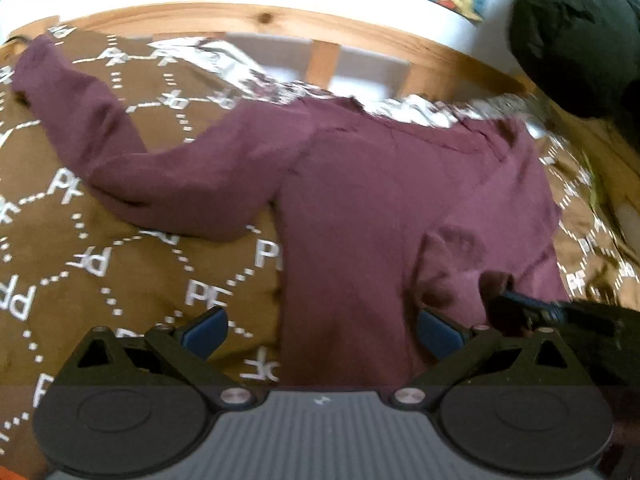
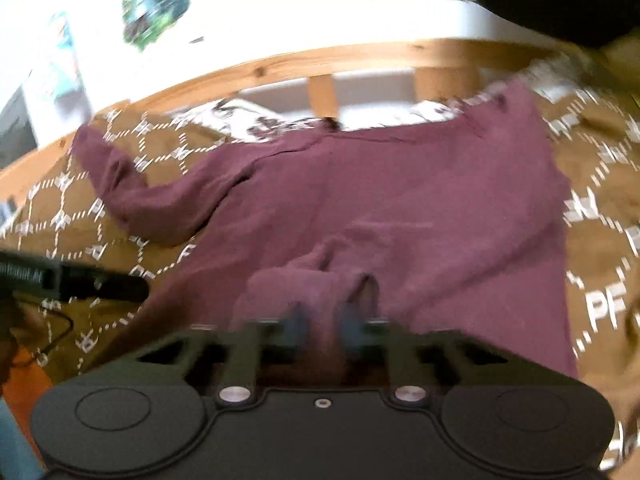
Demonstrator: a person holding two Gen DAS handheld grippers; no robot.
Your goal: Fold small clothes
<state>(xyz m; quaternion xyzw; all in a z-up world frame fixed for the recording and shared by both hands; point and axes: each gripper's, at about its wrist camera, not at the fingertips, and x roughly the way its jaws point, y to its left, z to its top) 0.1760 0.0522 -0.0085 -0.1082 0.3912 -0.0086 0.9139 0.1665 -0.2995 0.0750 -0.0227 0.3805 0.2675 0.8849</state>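
A maroon long-sleeved top (image 1: pixel 360 208) lies spread on a brown blanket (image 1: pixel 120 264) printed with white letters. One sleeve (image 1: pixel 120 152) stretches out to the left. The other sleeve (image 2: pixel 400 248) is folded over the body, its cuff bunched at my right gripper (image 2: pixel 322 322), which is shut on the cuff. In the left wrist view the right gripper (image 1: pixel 508 300) comes in from the right with the cuff in its tips. My left gripper (image 1: pixel 320 332) is open over the top's lower left edge, with nothing pinched between its blue pads (image 1: pixel 204 332).
A wooden bed rail (image 1: pixel 320 28) runs along the far side, with a white patterned cloth (image 1: pixel 248 72) beneath it. A dark bulky object (image 1: pixel 576 36) sits at the top right. A thin black cable (image 2: pixel 60 332) lies at the blanket's left edge.
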